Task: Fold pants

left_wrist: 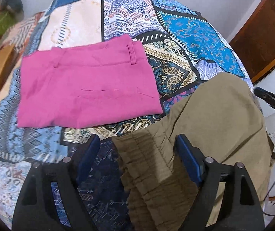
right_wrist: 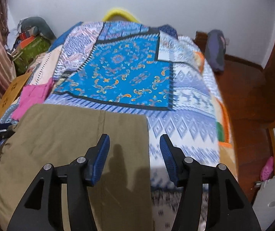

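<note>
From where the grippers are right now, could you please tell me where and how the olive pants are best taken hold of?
Probably at the gathered waistband of the olive pants. It lies between the fingers of the open left gripper, and its thick ridged edge gives a firm pinch; come straight down from above. The open right gripper straddles the pants' right edge, so it could pinch there, also from above.

The right tongs point(right_wrist: 135, 144) hang spread wide above the olive pants' point(right_wrist: 64, 134) edge on the patterned bedspread point(right_wrist: 129, 71).
</note>
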Tool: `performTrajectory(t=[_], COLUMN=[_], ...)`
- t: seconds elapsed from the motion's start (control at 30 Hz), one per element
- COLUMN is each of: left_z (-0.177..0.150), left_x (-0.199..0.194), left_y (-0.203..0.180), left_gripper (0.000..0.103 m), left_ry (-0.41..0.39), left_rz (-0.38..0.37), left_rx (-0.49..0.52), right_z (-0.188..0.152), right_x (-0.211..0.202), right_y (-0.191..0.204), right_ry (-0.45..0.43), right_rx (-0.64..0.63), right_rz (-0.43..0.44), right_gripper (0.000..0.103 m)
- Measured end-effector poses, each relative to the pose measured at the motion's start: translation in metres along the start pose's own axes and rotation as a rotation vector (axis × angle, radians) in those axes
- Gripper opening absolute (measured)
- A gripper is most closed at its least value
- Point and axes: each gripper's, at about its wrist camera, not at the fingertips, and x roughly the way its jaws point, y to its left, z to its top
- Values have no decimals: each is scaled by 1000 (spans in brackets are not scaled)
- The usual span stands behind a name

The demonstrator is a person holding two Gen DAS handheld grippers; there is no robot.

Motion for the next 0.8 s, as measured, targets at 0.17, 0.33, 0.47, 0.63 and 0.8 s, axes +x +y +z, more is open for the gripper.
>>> performTrajectory(t=[0.17,0.33,0.47,0.63,0.8], left_z=[2,3,-2,2,9], left_x=[5,1,-8,-27,-50], left_y=[-4,-12,-29,-30,-34], left_gripper=[76,62,57,55,53], left_ry=[4,-29,-84,-132,-168], left_rz=[-18,20,130,181,196], left_rx=[29,66,156,178,188], right_z=[4,3,-1,3,20], right_x=[28,29,21,4,-34], right_y=[4,10,15,14,10], right_ry=[37,17,1,-63,-142], right_rx=[6,-13,-64,-81,-41], right_rz=[46,45,-37,-119,-121], right_gripper=[50,33,12,9,2])
